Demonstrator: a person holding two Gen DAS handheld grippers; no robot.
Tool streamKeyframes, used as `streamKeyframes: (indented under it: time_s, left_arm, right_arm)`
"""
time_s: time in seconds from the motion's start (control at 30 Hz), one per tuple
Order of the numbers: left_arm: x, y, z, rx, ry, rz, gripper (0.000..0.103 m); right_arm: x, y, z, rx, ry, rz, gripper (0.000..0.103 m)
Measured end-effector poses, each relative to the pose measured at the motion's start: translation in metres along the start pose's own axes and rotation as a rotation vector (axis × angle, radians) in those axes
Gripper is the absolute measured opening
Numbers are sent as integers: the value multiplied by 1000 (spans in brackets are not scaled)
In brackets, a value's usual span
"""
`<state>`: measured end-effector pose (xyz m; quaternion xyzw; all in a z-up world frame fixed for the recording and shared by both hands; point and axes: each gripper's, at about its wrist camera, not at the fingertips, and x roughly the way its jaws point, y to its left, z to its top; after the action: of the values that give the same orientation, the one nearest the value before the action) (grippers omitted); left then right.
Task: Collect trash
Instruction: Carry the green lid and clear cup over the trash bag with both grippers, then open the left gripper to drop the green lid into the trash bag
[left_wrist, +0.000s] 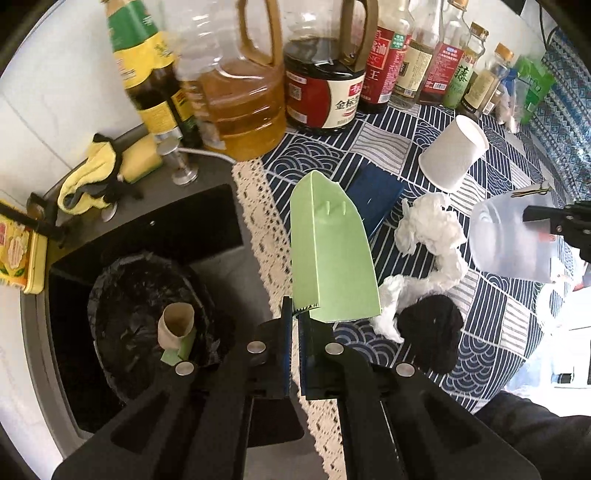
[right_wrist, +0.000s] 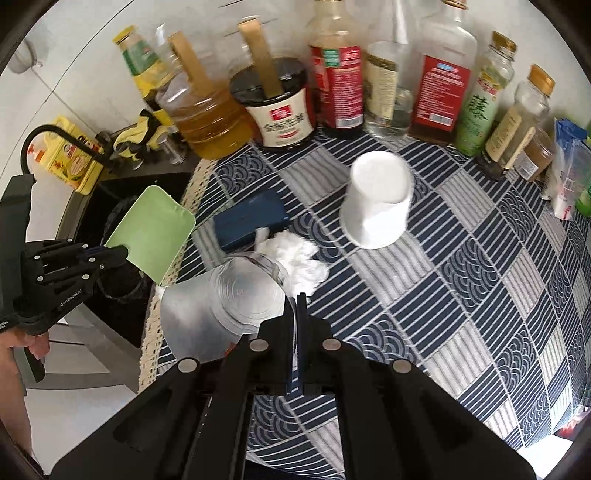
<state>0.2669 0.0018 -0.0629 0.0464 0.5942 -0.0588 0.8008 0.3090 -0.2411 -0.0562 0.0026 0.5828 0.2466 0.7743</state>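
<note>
Left gripper (left_wrist: 295, 314) fingers clamp a light, stiff green carton (left_wrist: 332, 254) by its edge; right gripper (right_wrist: 295, 306) pinches a flimsy clear plastic cup (right_wrist: 247, 295) at its rim.

Tube (left_wrist: 176, 325) in bin (left_wrist: 110, 288), left of tablecloth (left_wrist: 498, 302)

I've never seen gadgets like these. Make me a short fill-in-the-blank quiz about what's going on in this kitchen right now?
1. The left gripper is shut on a flat piece of card coloured ____.
2. The right gripper pinches the rim of a clear plastic ____.
3. The cardboard tube lies in a bin lined with a ____ bag.
4. The white paper cup stands ____ on the tablecloth.

Missing words: green; cup; black; upside down
</note>
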Motion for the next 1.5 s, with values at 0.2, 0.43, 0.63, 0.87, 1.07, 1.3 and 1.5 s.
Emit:
streamKeyframes:
  time_s: [0.2, 0.43, 0.63, 0.87, 1.07, 1.3, 1.5]
  left_arm:
    - [-9, 21, -18, -22, -8, -24, 2]
    - [-17, 50, -40, -41, -19, -51, 2]
    - [-24, 83, -61, -55, -28, -67, 2]
    - [-31, 128, -86, -78, -40, -67, 2]
    - [-31, 174, -109, -110, -29, -54, 2]
    - [-28, 214, -125, -156, -14, -54, 2]
    - [-14, 237, -130, -184, 16, -65, 2]
  right_arm:
    - [4, 32, -2, -20, 9, 4, 2]
    - [11, 77, -5, -44, 18, -1, 2]
    - [22, 119, -4, -68, 29, 0, 2]
    - [39, 177, 0, -99, 34, 14, 2]
    - [57, 224, 8, -128, 41, 31, 2]
    - [80, 274, 29, -173, 58, 48, 2]
    - [106, 303, 47, -188, 89, 58, 2]
